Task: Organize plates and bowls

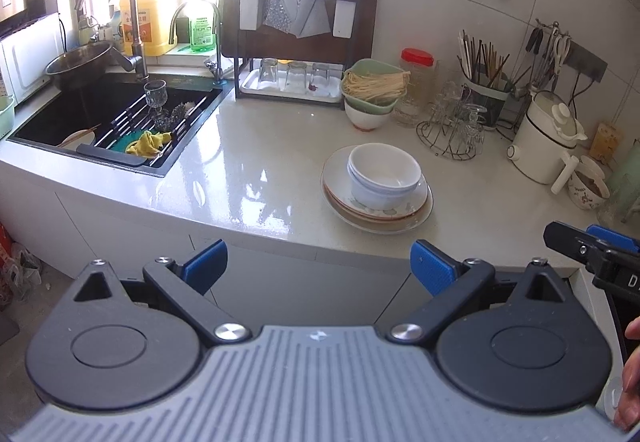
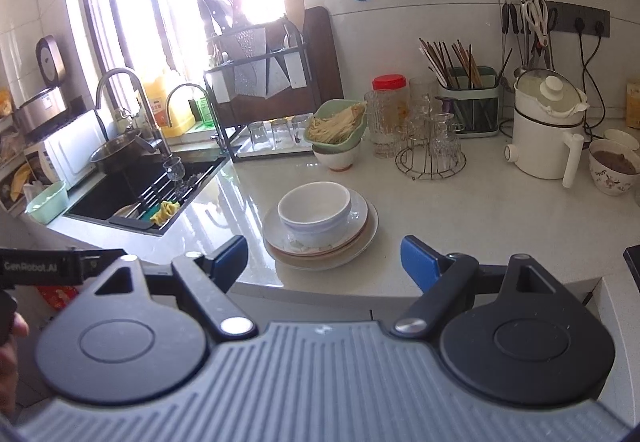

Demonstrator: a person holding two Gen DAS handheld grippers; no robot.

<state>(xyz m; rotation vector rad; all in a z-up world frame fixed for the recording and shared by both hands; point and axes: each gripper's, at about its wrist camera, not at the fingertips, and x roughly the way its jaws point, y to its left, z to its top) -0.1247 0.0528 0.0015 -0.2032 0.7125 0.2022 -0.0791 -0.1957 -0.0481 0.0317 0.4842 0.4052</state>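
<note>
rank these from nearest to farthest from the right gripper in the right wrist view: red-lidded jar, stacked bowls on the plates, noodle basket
1. Stacked bowls, just ahead of the right gripper, near the counter edge.
2. Noodle basket, farther back, centre.
3. Red-lidded jar, behind the basket, slightly right, toward the wall.

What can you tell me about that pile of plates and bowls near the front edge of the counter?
The pile is a few shallow plates, white with brownish rims and a faint floral print, stacked slightly unevenly. White bowls nest upright on top, seemingly ceramic and empty. It rests on the pale glossy counter, right of the sink, in front of the green bowl of noodles. Neither claw touches it.
</note>
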